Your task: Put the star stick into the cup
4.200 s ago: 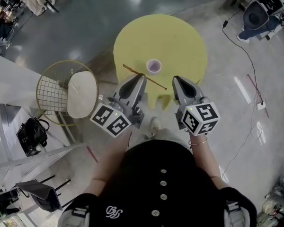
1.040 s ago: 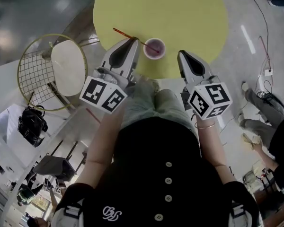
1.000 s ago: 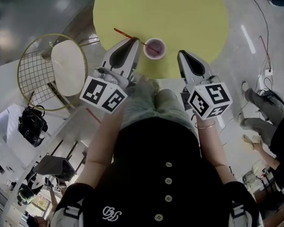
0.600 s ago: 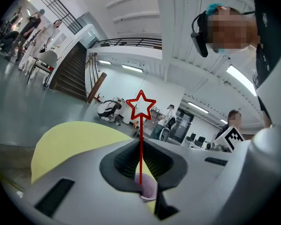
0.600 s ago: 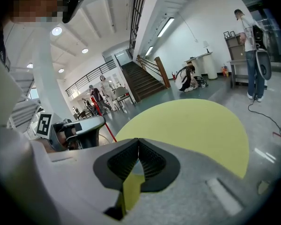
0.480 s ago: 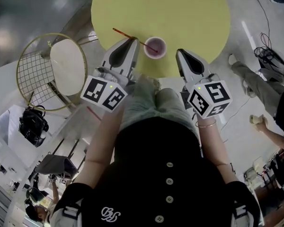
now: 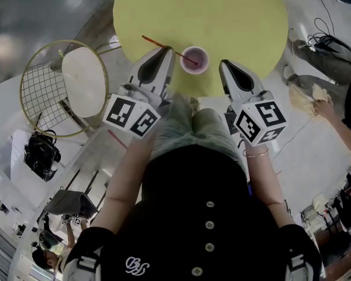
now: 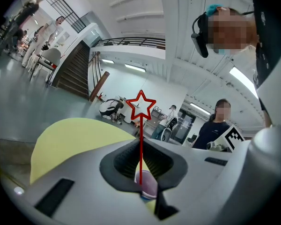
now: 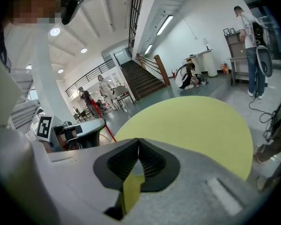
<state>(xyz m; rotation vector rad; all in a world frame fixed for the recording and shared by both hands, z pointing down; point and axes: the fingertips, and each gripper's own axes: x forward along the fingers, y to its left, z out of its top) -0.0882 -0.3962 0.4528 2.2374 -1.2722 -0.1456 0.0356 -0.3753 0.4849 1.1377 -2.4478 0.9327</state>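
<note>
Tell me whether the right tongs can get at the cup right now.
Probably yes. The right tongs sit shut and empty just right of the cup, with only bare table between. The star stick, held by the left tongs, leans in from the cup's left, so it shouldn't block.

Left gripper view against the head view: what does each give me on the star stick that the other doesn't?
Only the left gripper view: the red star outline at the top of the star stick, and the left gripper shut on its shaft. Only the head view: the right gripper beside the cup, clear of the stick, and the chair left of the table. Both: the yellow table, the cup on it, and the stick's lower end at the cup's mouth.
</note>
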